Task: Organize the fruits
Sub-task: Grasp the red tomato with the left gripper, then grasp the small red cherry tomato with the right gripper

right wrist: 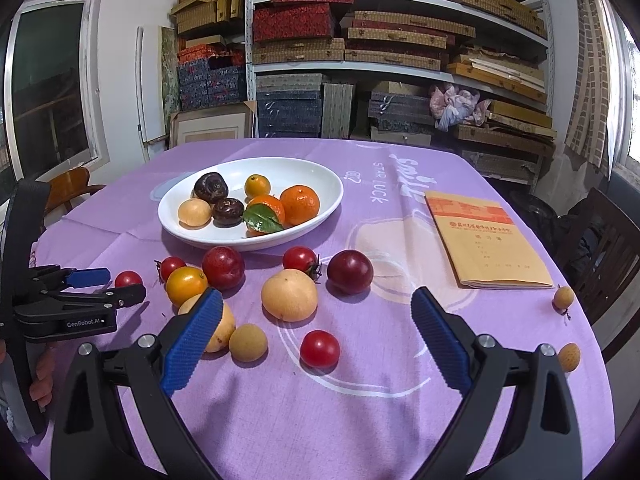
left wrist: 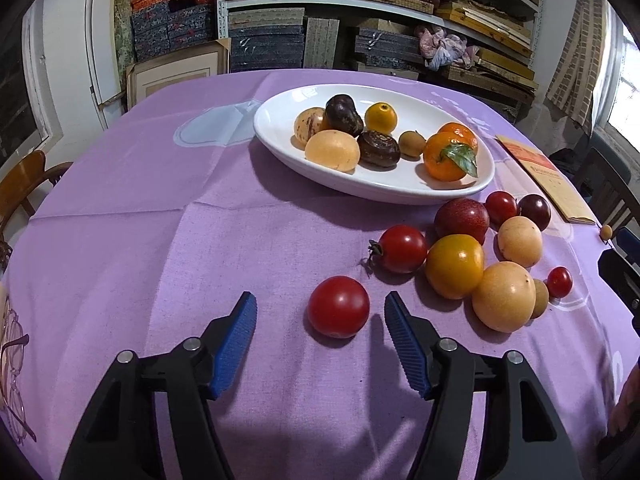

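Note:
A red tomato (left wrist: 338,306) lies on the purple tablecloth (left wrist: 160,240), just ahead of and between the blue pads of my left gripper (left wrist: 320,300); the pads stand apart from it, so it is open. From the right wrist view, the left gripper (right wrist: 100,284) sits at the left by that tomato (right wrist: 128,279). My right gripper (right wrist: 316,296) is wide open and holds nothing. A small red tomato (right wrist: 319,348), a pale round fruit (right wrist: 289,295) and a dark plum (right wrist: 350,271) lie before it. The white oval plate (left wrist: 400,192) holds oranges, dark fruits and pale ones.
Several loose fruits cluster to the right of the left gripper, among them a yellow-orange tomato (left wrist: 454,266). A tan booklet (right wrist: 488,240) lies at the right, with two small longans (right wrist: 563,297) near the table edge. Wooden chairs flank the table; shelves stand behind.

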